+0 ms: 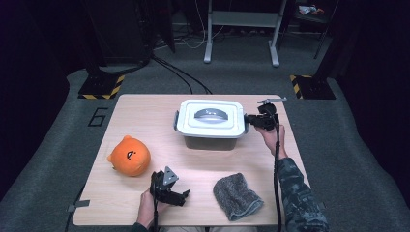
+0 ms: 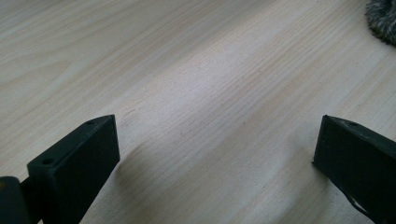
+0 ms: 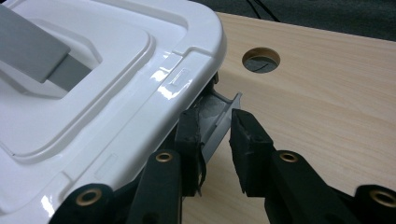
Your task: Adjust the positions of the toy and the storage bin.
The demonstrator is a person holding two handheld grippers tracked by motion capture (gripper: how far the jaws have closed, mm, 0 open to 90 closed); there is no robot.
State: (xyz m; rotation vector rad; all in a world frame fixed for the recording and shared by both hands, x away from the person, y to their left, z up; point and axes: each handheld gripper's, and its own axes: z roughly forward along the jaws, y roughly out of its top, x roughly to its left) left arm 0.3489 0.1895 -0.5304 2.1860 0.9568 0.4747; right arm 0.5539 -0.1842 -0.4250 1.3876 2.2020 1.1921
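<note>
At the far middle of the desk, my right gripper pinches the grey latch on the right end of the white-lidded storage box, jaws clenched on the clip's thin flap. The lid sits flat, its grey handle folded down. My left gripper rests near the front edge with jaws spread wide, grasping nothing (bare wood lies between them). An orange plush toy sits to the left, well apart from the box, and a grey cloth lies at the front right.

The step in hand looks like unlatching the box. Next, I judge, the clip must swing outward and away from the lid's rim, with a steady pull so the box does not slide; the latch at the opposite end probably needs the same before the lid lifts.
</note>
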